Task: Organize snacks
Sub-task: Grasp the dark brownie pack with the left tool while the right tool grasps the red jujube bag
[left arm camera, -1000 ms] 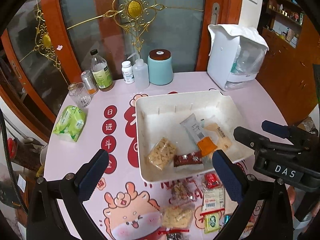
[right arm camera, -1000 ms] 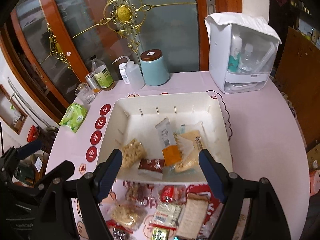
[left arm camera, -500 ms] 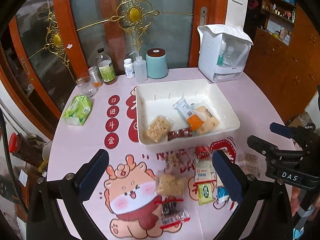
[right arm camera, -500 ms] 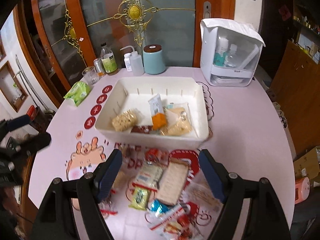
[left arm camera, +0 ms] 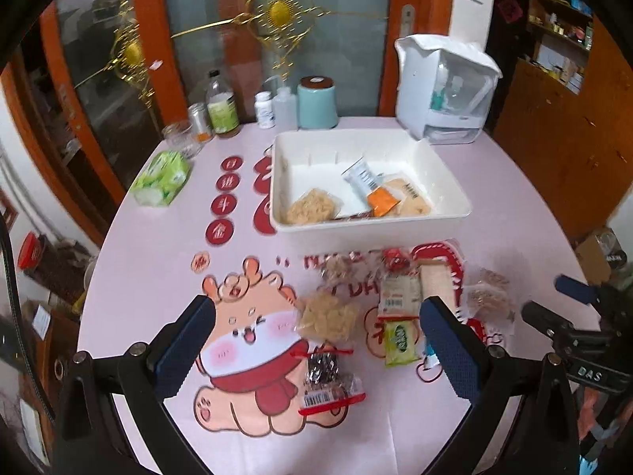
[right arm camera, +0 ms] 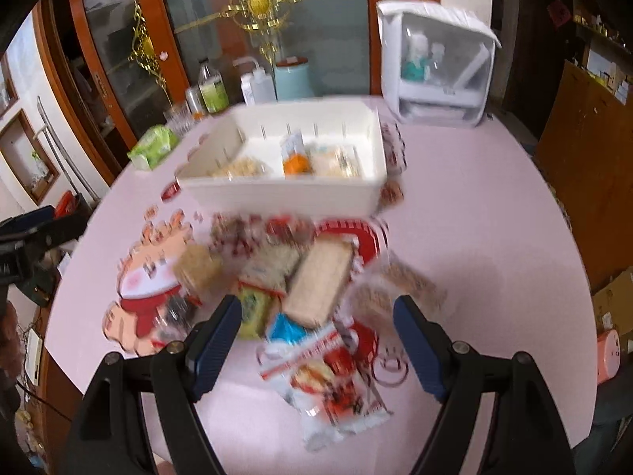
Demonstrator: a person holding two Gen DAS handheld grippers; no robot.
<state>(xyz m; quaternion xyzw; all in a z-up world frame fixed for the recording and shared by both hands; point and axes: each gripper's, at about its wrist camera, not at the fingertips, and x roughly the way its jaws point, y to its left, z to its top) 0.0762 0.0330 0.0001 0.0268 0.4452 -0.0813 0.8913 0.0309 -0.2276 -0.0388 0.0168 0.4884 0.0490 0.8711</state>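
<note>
My right claw (right arm camera: 316, 340) gapes wide and empty over the loose snacks (right arm camera: 316, 277) by the table's near edge, the pale wafer pack (right arm camera: 322, 281) running lengthwise toward the tray (right arm camera: 285, 194)

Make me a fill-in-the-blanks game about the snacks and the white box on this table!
1. The white bin holds an orange and white packet, while most snacks lie on the ____ in front of it.
2. Both the left gripper and the right gripper are ____ and hold nothing.
3. The tissue pack is coloured ____.

Missing words: table; open; green
</note>
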